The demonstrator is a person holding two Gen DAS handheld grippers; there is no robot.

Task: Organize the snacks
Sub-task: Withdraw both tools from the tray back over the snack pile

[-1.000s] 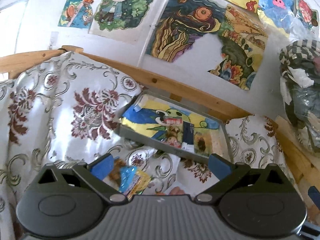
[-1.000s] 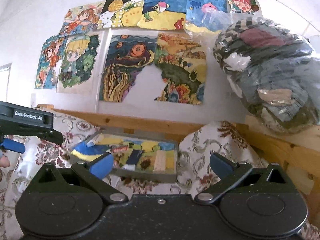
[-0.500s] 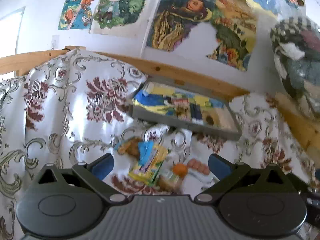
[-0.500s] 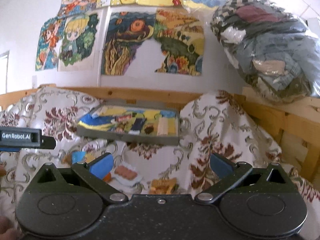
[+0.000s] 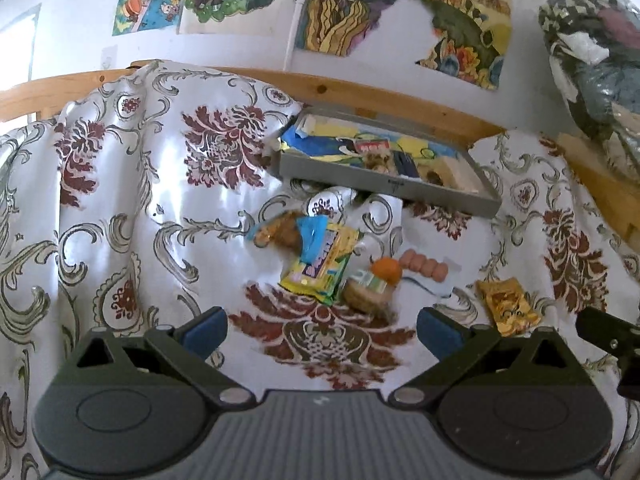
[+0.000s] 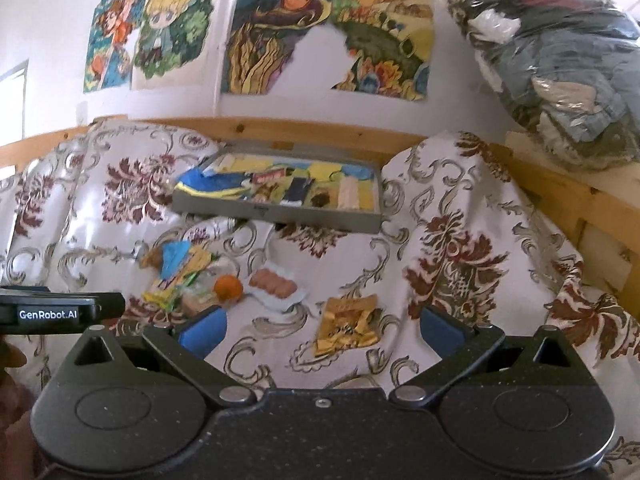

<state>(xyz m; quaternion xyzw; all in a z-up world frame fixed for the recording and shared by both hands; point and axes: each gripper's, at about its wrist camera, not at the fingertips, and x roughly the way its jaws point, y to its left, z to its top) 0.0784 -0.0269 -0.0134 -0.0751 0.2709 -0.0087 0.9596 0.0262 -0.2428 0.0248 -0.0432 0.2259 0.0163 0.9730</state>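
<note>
Behind the orange, a blurred packet lies half hidden.

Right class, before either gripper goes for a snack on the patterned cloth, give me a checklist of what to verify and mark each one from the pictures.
1. Left gripper jaws spread and empty: ok.
2. Right gripper jaws spread and empty: ok.
3. Gray tray within view and uncovered: ok.
4. Free room left in the tray for more snacks: cannot tell; it already holds several items.
5. Orange packet lies alone, clear of the other snacks: ok.
6. Yellow packet free to lift singly: not ok; a blue wrapper overlaps it and a small orange fruit sits close by.
</note>
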